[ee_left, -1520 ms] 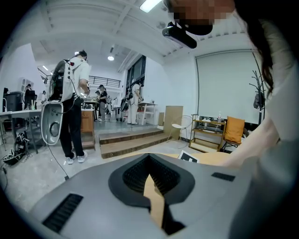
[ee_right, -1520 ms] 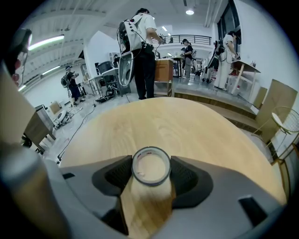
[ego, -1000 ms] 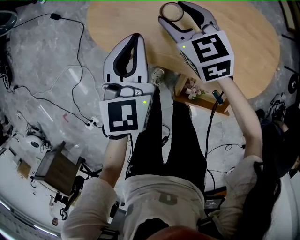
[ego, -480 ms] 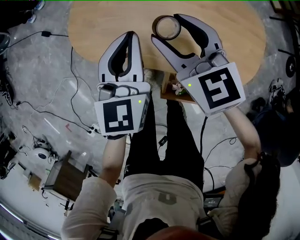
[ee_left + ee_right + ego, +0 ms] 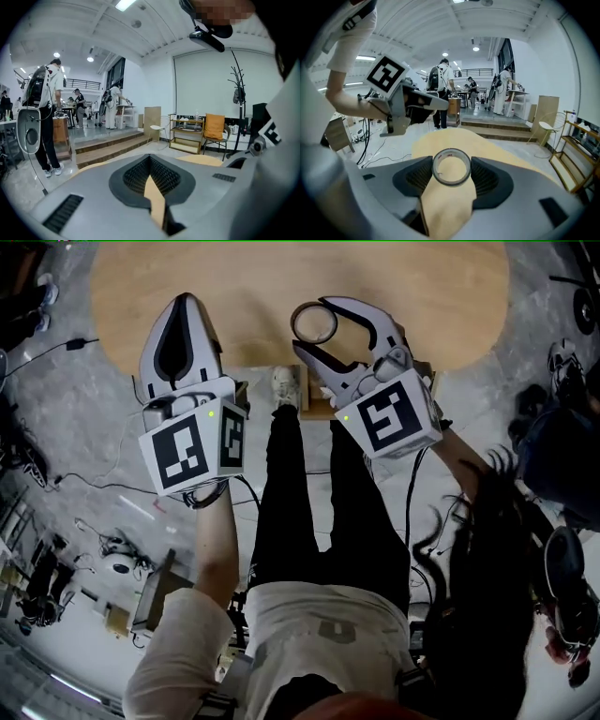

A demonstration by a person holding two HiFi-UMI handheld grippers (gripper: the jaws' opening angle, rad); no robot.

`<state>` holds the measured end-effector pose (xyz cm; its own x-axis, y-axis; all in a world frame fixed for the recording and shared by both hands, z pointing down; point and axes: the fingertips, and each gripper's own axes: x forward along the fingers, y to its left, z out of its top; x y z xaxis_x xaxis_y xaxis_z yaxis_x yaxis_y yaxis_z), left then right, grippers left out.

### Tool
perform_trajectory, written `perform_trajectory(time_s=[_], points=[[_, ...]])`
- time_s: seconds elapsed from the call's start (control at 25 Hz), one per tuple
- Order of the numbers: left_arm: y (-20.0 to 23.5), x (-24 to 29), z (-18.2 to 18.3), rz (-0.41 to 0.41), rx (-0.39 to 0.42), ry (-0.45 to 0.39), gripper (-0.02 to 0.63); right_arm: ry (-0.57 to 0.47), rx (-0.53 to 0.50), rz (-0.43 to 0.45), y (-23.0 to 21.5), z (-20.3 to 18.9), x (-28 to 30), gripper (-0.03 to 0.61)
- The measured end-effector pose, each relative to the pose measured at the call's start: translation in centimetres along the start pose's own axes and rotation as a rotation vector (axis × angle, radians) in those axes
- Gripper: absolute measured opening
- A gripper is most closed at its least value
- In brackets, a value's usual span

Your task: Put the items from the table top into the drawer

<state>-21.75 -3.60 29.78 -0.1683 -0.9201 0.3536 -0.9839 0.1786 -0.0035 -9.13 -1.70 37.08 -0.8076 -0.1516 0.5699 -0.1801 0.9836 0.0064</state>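
Observation:
A grey roll of tape (image 5: 296, 315) (image 5: 451, 152) hangs over the oval wooden table (image 5: 262, 282) (image 5: 454, 138). My right gripper (image 5: 314, 324) (image 5: 451, 167) is shut on it, one pad pressing each side of the ring. My left gripper (image 5: 183, 301) (image 5: 150, 158) is shut with nothing in it, its tips over the table's left near edge. It also shows in the right gripper view as the left gripper (image 5: 412, 101), off to the left. A corner of the wooden drawer (image 5: 317, 407) peeks out under the table's near edge, mostly hidden by the right gripper.
The person's legs and a shoe (image 5: 284, 385) stand just below the table edge. Cables (image 5: 103, 488) trail over the grey floor, and a small wooden stand (image 5: 155, 592) is at lower left. People (image 5: 440, 86), steps (image 5: 108, 143) and a shelf (image 5: 187, 133) fill the room beyond.
Both grippers have shifted left across the head view. The right one kept the tape roll and now covers most of the drawer. The left one now reaches over the table's left edge.

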Motion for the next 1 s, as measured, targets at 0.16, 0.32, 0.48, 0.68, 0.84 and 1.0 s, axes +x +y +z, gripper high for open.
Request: perform_trajectory(time_s=[0.16, 0.32, 0.48, 0.68, 0.84, 1.0], points=[[-4.4, 1.3, 1.7, -0.035, 0.043, -0.008, 0.008, 0.046, 0.028, -0.044, -2.2, -4.7, -3.0, 0.267], [-8.8, 1.6, 3.4, -0.097, 0.073, -0.017, 0.008, 0.103, 0.061, -0.062, -2.7, -8.7, -5.7, 0.267], [-12.0, 1.5, 2.9, -0.155, 0.096, -0.015, 0.008, 0.153, 0.068, -0.056, -0.5, -13.3, -7.4, 0.267], [-15.7, 1.3, 1.7, -0.214, 0.121, -0.003, 0.008, 0.226, 0.039, -0.018, 2.3, -19.2, -8.9, 0.267], [-18.4, 1.0, 0.9, -0.244, 0.131, 0.005, 0.008, 0.317, -0.070, 0.052, 4.8, -24.9, -8.7, 0.267], [-19.9, 1.3, -0.4, -0.274, 0.153, 0.022, 0.008, 0.389, -0.131, 0.105, 6.6, -29.2, -7.3, 0.267]])
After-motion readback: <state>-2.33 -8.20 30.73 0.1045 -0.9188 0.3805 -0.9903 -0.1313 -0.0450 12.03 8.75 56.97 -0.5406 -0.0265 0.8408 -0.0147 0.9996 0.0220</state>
